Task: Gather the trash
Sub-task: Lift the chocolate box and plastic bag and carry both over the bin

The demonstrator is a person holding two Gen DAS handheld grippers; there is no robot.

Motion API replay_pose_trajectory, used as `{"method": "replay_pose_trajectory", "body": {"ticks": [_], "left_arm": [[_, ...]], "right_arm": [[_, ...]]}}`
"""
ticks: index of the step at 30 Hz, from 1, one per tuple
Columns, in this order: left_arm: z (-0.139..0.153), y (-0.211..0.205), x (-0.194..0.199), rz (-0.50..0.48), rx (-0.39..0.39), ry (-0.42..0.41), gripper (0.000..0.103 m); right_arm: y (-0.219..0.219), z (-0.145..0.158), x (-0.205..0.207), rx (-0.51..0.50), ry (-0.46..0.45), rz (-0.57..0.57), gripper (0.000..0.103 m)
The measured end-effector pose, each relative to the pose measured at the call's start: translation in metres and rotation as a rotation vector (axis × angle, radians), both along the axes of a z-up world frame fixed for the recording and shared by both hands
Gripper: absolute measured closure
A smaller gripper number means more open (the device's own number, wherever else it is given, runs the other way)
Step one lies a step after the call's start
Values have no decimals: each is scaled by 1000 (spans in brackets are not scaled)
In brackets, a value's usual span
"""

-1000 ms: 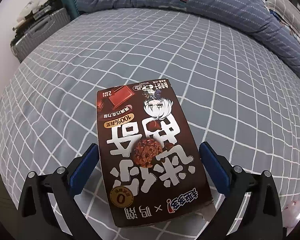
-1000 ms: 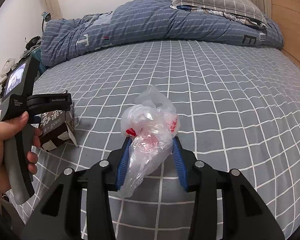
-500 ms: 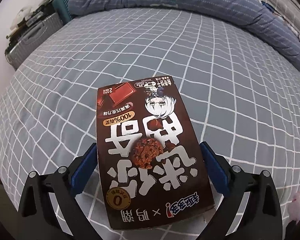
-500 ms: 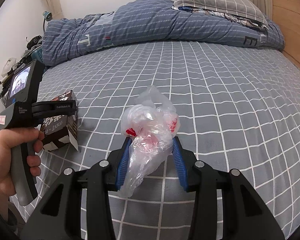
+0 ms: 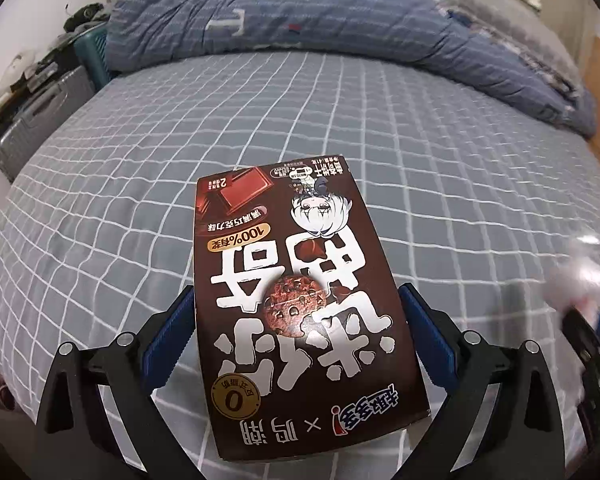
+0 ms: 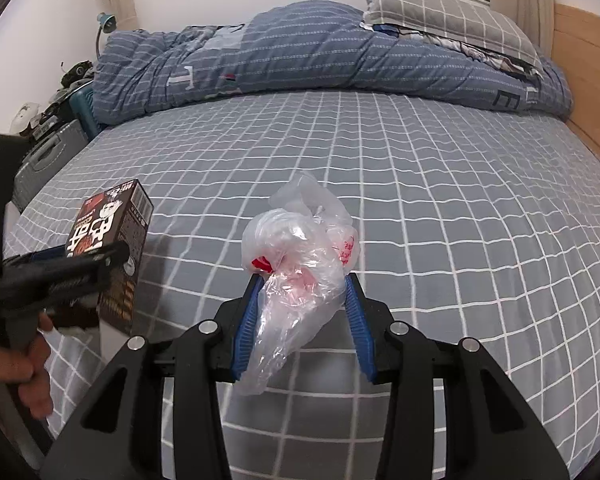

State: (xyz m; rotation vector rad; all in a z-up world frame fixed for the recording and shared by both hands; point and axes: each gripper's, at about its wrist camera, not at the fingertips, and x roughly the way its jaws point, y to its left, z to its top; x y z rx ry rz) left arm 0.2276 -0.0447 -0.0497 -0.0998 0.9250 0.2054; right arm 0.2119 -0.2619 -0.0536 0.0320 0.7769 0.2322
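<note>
My left gripper (image 5: 296,300) is shut on a brown cookie box (image 5: 296,300) with white Chinese lettering and holds it above the grey checked bed. The box (image 6: 108,256) and left gripper (image 6: 60,272) also show at the left of the right wrist view, lifted off the sheet. My right gripper (image 6: 302,292) is shut on a crumpled clear plastic bag (image 6: 300,248) with red print, held above the bed. The bag appears blurred at the right edge of the left wrist view (image 5: 580,276).
The bed (image 6: 440,200) has a grey sheet with white grid lines. A blue striped duvet (image 6: 300,52) and a checked pillow (image 6: 452,12) lie at the far end. Suitcases (image 5: 40,116) and clutter stand left of the bed. A wooden headboard (image 6: 584,52) is on the right.
My left gripper has lifted the cookie box off the bed and tilted up, bringing the duvet into view. The right gripper and bag have stayed about the same.
</note>
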Motion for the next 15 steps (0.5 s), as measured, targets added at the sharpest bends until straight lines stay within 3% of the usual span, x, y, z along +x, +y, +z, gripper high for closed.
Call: {"method": "replay_pose_trajectory", "body": {"ticks": [8,15], "left_arm": [[0,6,-2,-63,-13,-55,8],[7,16,-29,-93,-25,-65,8]], "right_arm": [[23,9,-19,-35,-21,11,63],[35,16,-39,-64,-35,11,63]]}}
